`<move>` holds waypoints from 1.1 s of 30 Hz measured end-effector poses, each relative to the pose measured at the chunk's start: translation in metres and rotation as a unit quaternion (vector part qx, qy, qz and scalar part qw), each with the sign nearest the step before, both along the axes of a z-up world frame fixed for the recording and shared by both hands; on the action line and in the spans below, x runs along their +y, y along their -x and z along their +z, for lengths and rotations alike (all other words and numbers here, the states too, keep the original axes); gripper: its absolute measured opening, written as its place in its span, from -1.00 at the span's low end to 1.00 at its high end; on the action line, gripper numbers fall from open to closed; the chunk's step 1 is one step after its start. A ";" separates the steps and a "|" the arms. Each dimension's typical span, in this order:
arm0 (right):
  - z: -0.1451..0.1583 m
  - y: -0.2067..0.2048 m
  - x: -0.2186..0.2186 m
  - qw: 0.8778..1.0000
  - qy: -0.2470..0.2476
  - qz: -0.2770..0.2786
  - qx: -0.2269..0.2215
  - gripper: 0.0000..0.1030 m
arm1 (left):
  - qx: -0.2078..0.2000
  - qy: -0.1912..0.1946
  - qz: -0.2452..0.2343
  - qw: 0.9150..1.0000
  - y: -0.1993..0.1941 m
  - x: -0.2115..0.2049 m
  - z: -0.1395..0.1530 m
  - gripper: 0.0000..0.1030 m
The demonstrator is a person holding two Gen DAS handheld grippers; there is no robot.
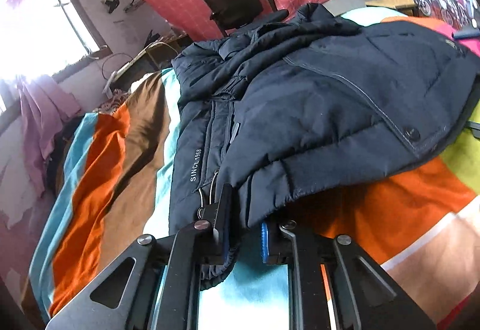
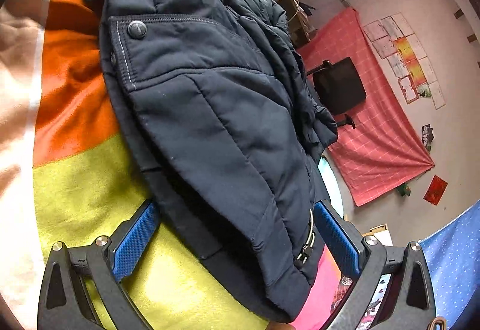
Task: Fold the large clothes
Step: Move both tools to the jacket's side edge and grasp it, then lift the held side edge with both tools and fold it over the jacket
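Our left gripper [image 1: 243, 235] clamps the near hem of the padded navy jacket [image 1: 315, 107], which stretches ahead; our right gripper [image 2: 237, 237] straddles its other edge, fingers apart

Bed [image 1: 99, 168] with bright striped multicolour cover, navy padded jacket [image 1: 315, 107] lying folded across it

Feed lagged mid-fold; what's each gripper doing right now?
Left gripper: closed on the jacket hem.
Right gripper: open, fingers either side of the jacket.
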State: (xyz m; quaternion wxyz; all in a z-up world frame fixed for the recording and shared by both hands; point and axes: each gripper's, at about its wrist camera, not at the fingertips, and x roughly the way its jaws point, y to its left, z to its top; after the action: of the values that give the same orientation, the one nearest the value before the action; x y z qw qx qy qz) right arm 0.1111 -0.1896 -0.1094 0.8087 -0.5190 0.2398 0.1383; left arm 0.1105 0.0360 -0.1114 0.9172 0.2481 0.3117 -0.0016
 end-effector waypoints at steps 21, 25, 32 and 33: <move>0.042 0.000 -0.007 0.995 -0.095 -0.025 -0.034 -0.86 | -0.061 0.049 0.019 0.997 0.026 -0.008 0.037 -0.91; 0.053 0.012 -0.010 0.996 -0.081 -0.018 -0.034 -0.88 | -0.067 0.055 0.008 0.996 0.040 -0.010 0.043 -0.93; 0.076 0.037 -0.014 0.997 -0.068 0.000 -0.027 -0.89 | -0.061 0.070 -0.003 0.996 0.068 -0.004 0.057 -0.93; 0.078 0.043 -0.014 0.998 -0.064 0.006 -0.026 -0.89 | -0.060 0.069 -0.006 0.996 0.074 -0.003 0.059 -0.93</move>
State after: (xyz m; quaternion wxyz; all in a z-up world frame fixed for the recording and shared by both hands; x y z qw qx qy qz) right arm 0.0684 -0.2039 -0.0315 0.8451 -0.4714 0.2063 0.1451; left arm 0.0368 0.0326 -0.0521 0.9491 0.1859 0.2539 -0.0134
